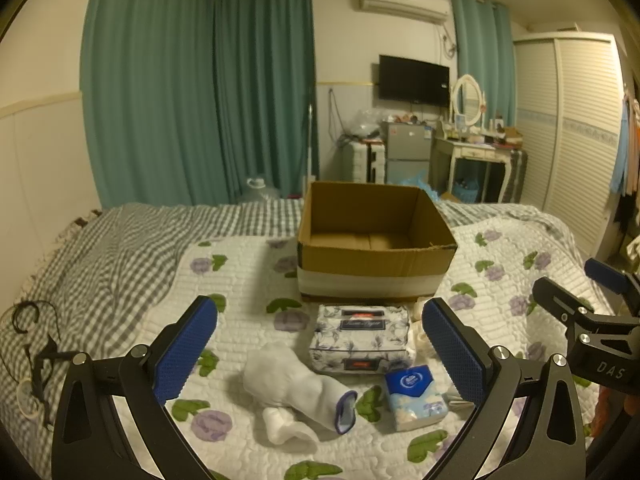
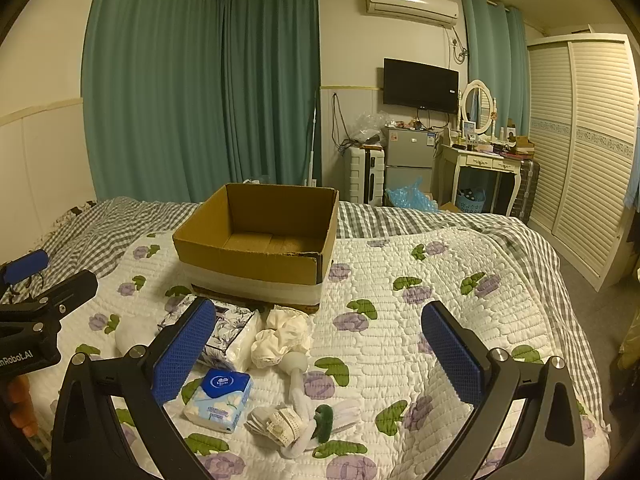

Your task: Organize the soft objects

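Left gripper (image 1: 320, 344): wide open, holding nothing, above the quilt (image 1: 248, 280).
Right gripper (image 2: 318, 350): wide open, holding nothing.
Cardboard box (image 1: 372, 272): open-topped, at 12 o'clock in the left view.
Floral tissue pack (image 1: 362, 338): just before the box.
White sock (image 1: 296, 388): at 7 o'clock of that pack.
Blue tissue packet (image 1: 416, 398): at 5 o'clock of it.
Cream scrunchie (image 2: 284, 336): right of the floral pack.
Lace bundle (image 2: 280, 422): at 6 o'clock of the scrunchie.
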